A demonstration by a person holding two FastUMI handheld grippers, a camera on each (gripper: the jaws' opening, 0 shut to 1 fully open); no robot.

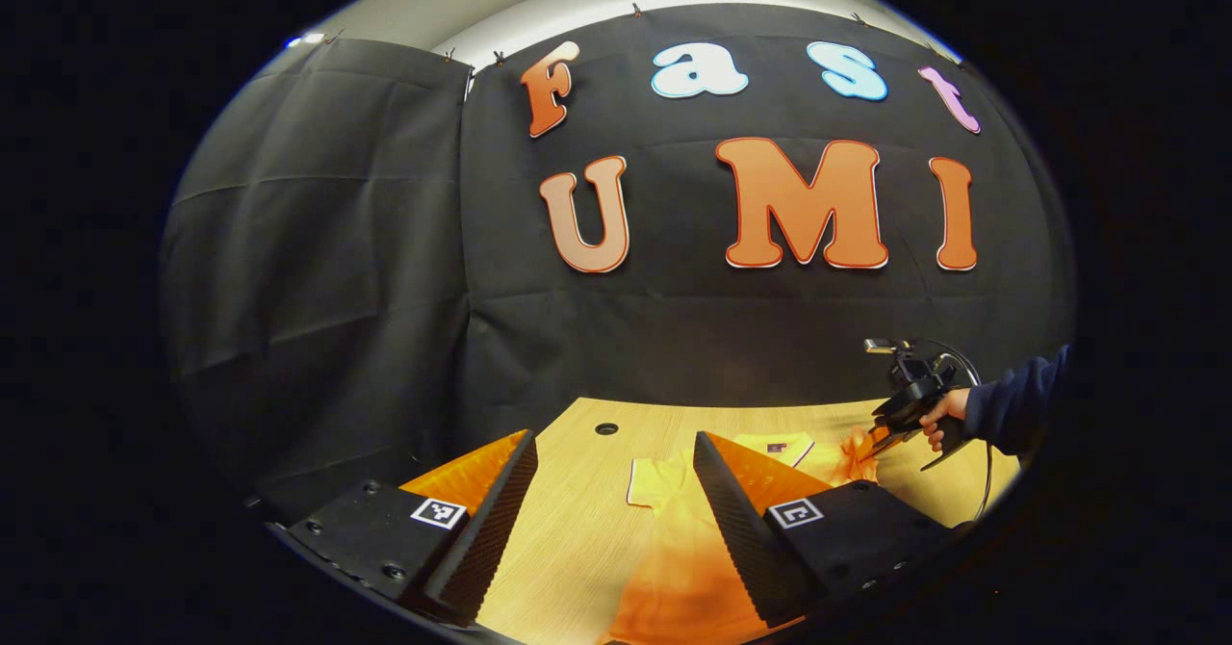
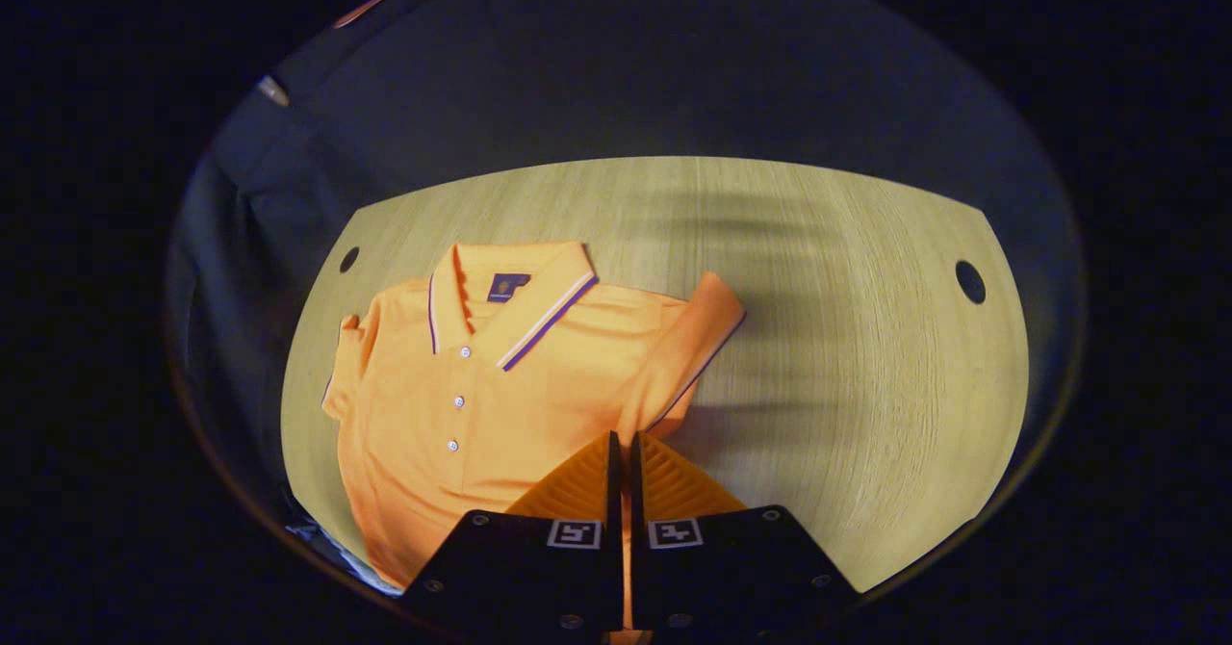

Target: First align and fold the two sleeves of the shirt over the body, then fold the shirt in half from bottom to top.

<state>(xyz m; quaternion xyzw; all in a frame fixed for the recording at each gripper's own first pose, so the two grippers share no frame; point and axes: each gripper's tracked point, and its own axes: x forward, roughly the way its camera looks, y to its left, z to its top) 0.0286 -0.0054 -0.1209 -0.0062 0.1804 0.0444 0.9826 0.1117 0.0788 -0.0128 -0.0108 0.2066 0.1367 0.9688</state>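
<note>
Wooden desk [image 2: 866, 337] under black booth cloth carries orange polo shirt [image 2: 452, 404], lying flat, collar away from right tool. Right sleeve [image 2: 688, 356] angled up, its lower edge pinched between right tool [image 2: 621, 448] fingers, pressed together. Left tool [image 1: 616, 491] fingers spread wide above desk and shirt's left side. Round cable holes in desk corners.

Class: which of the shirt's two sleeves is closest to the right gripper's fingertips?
The sleeve slanting right of the collar, just above the right gripper. The other sleeve lies at the shirt's far left edge.
</note>
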